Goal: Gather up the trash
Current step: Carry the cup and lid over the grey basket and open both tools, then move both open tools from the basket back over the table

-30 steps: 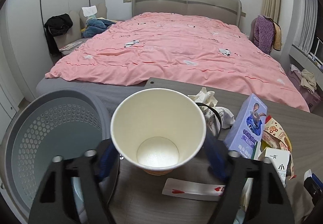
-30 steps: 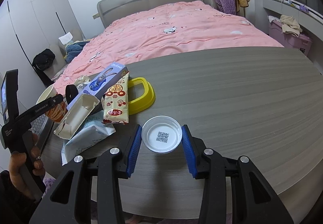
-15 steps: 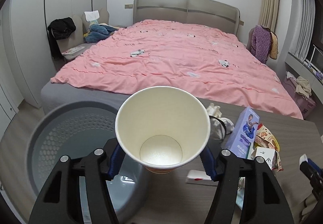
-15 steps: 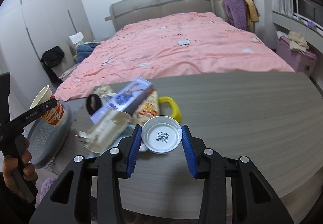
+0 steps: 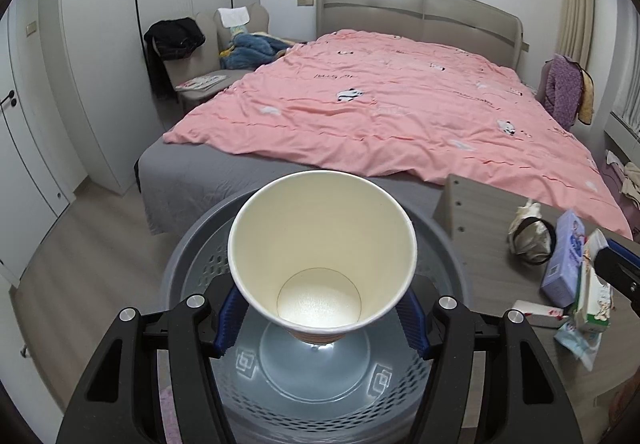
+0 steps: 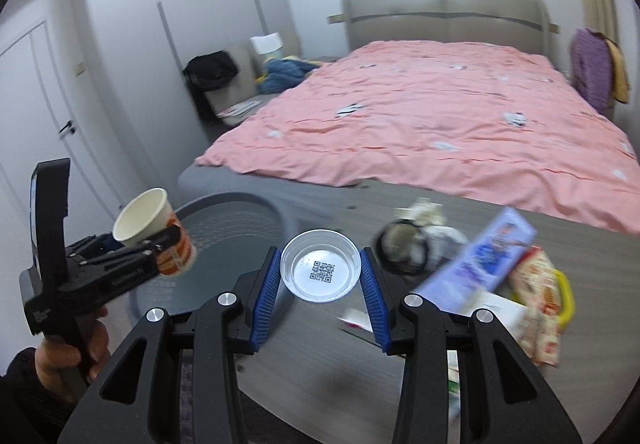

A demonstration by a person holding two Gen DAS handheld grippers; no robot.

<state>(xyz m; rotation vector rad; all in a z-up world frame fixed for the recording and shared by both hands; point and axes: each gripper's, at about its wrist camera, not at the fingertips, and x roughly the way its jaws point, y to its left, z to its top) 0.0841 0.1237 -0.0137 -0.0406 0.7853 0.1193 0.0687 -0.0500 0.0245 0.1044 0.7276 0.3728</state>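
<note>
My left gripper [image 5: 322, 318] is shut on an empty white paper cup [image 5: 322, 244] with an orange print and holds it right above the open grey perforated trash bin [image 5: 192, 272]. The cup [image 6: 150, 228] and the bin [image 6: 240, 220] also show in the right wrist view. My right gripper [image 6: 320, 276] is shut on a clear plastic lid [image 6: 320, 264] with a QR code, held above the table's left part near the bin.
The grey wooden table [image 6: 340, 356] holds more trash at right: a blue carton [image 6: 480, 264], snack packets [image 6: 536, 296], a yellow ring [image 6: 566, 300], crumpled tissue [image 6: 428, 212]. A pink bed [image 5: 380, 116] stands behind. The bin stands on the floor left of the table.
My left gripper carried the cup left, off the table to above the bin. My right gripper lifted the lid and moved it left toward the bin.
</note>
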